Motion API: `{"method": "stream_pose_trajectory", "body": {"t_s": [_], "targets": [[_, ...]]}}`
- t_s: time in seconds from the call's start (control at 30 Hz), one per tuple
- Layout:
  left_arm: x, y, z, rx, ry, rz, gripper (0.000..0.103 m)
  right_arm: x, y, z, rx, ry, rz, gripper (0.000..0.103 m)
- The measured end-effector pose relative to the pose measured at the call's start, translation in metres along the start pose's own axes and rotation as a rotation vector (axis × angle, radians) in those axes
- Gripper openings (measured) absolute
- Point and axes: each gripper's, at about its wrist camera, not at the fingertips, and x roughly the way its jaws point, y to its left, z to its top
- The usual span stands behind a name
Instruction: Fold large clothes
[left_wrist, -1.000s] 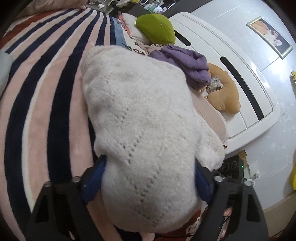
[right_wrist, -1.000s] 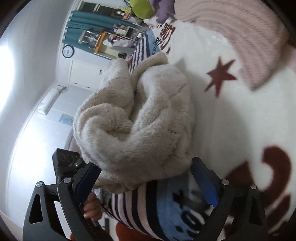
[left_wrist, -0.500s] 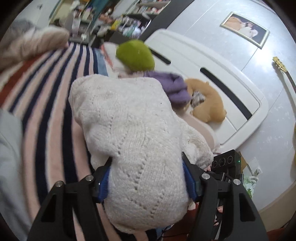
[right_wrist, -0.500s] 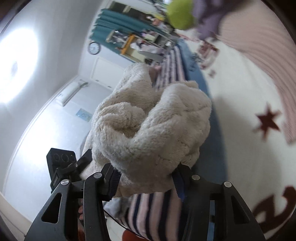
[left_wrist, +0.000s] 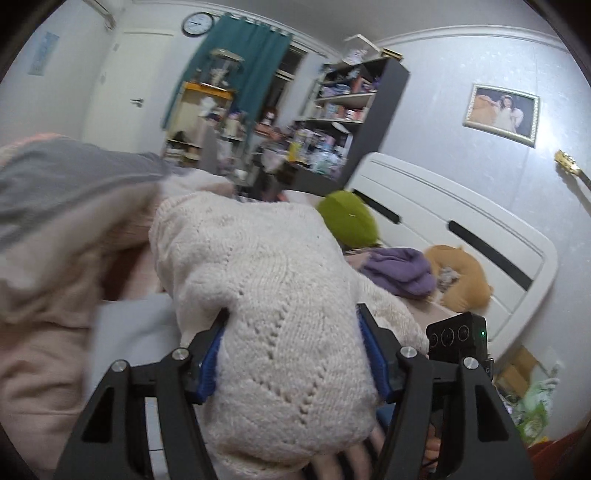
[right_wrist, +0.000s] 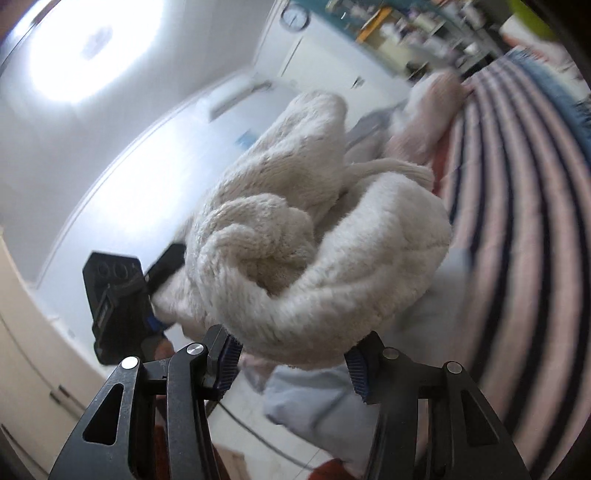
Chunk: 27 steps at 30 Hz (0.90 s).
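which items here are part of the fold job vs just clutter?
In play:
cream knit sweater
left gripper, clamped on it
right gripper, clamped on it

Lying about:
green cushion
purple garment
tan plush
striped blanket

left gripper (left_wrist: 291, 347) raised, fingers (left_wrist: 210, 354) clamped on both sides of cream knit sweater (left_wrist: 266, 295), blue pads pressed into the knit; right gripper (right_wrist: 291, 349) likewise closed on the bunched sweater, blue-padded fingers (right_wrist: 356, 365) at its underside; left gripper body visible in right wrist view at lower left, bare hand partly seen beneath
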Motion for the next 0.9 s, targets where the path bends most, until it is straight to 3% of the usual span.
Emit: {"method": "stream_pose_trajectory", "body": {"t_s": [0.17, 0.23, 0.3, 0.57, 0.73, 0.9], "targets": [[-0.001, 0.086, -0.028, -0.092, 0.114, 0.101, 0.061, 0.083, -0.009, -0.032, 0.016, 0.133, -0.047, 0.039], [0.007, 0.126, -0.055, -0.179, 0.168, 0.090, 0.062, 0.108, -0.025, -0.052, 0.041, 0.202, -0.079, 0.039], [0.003, 0.142, -0.072, -0.222, 0.145, 0.048, 0.065, 0.119, -0.034, -0.063, 0.043, 0.236, -0.078, 0.040], [-0.008, 0.131, -0.083, -0.215, 0.125, 0.128, 0.082, 0.115, -0.015, -0.063, -0.029, 0.266, -0.106, 0.050], [-0.015, 0.116, -0.080, -0.215, 0.123, 0.194, 0.085, 0.105, -0.009, -0.067, -0.054, 0.272, -0.155, 0.071], [-0.023, 0.093, -0.073, -0.165, 0.093, 0.259, 0.085, 0.095, 0.001, -0.058, -0.123, 0.260, -0.206, 0.076]]}}
